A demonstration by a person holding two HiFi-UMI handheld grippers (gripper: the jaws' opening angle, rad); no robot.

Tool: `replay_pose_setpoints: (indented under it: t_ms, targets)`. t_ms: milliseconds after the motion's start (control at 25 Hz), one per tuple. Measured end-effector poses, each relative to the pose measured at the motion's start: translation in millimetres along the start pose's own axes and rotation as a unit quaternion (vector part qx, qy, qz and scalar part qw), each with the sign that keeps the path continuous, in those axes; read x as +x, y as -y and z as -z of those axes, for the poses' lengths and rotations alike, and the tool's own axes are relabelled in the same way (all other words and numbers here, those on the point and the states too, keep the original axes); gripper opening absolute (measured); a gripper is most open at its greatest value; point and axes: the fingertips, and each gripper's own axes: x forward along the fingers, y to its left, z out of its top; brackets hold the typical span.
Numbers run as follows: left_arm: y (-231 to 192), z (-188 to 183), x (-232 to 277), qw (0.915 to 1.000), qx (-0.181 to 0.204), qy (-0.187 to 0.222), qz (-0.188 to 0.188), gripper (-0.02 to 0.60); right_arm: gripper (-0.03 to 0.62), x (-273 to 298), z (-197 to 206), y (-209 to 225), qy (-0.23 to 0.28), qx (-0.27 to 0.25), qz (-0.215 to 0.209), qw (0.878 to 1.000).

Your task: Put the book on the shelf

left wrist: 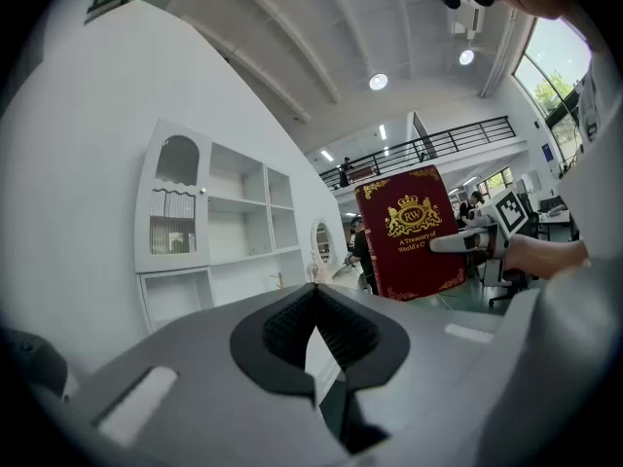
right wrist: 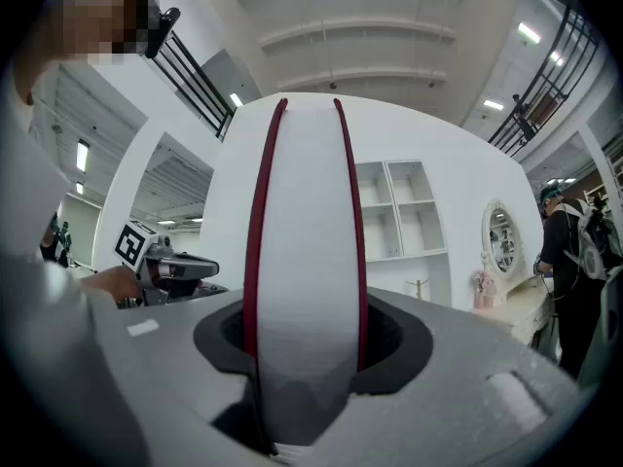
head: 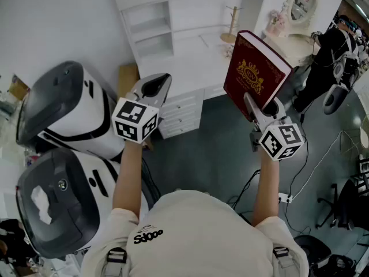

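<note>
The white shelf [head: 151, 27] stands ahead with its compartments open, drawers [head: 181, 111] below it, and bare floor [head: 225, 149] between the drawers and the person. Two grey-and-white machines [head: 63, 108] crowd the left side, close to the left forearm; another person [head: 326, 56] stands at the far right. Both bare forearms reach forward, well apart. The right gripper [head: 251, 101] is clamped on the red book [head: 253, 77], one jaw on each cover and the page edge facing its camera; the book rises tilted in mid-air, short of the shelf, touching nothing else. The left gripper [head: 153, 85] is held out level with it, its jaws closed together on nothing
</note>
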Motion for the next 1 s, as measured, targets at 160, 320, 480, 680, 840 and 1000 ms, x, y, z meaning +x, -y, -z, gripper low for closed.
replay_pose_setpoints:
  t_ms: [160,320,480,680,840,1000]
  targets:
    - [10.5,4.5,7.2,0.9998,0.02,-0.005,-0.007,0.017,0.206,-3.6,1.7,3.7,-0.003,-0.004,-0.009,1.0]
    - [19.5,7.2,15.9,0.9997,0.014,-0.007,-0.02,0.015,0.207,-10.6,3.0,16.3,-0.008,-0.001,-0.02,1.0]
    - [29.9,12.2,22.3,0.9994,0.006,-0.015,-0.032,0.016,0.207,-15.3,7.5,34.9,-0.012,0.013,-0.024,1.0]
    - [39.9,23.2,29.6,0.9983,0.002,-0.036,-0.046,0.015,0.207,-17.8,13.1,59.6,-0.012,0.031,-0.023,0.999]
    - [31.0,22.8,43.7,0.998,0.003,-0.036,-0.052,0.015,0.207,-6.0,12.6,76.9,-0.006,0.039,-0.022,0.999]
    - [13.3,29.0,66.2,0.9978,0.007,-0.034,-0.057,0.015,0.207,17.0,14.9,95.3,-0.005,0.044,-0.018,0.999]
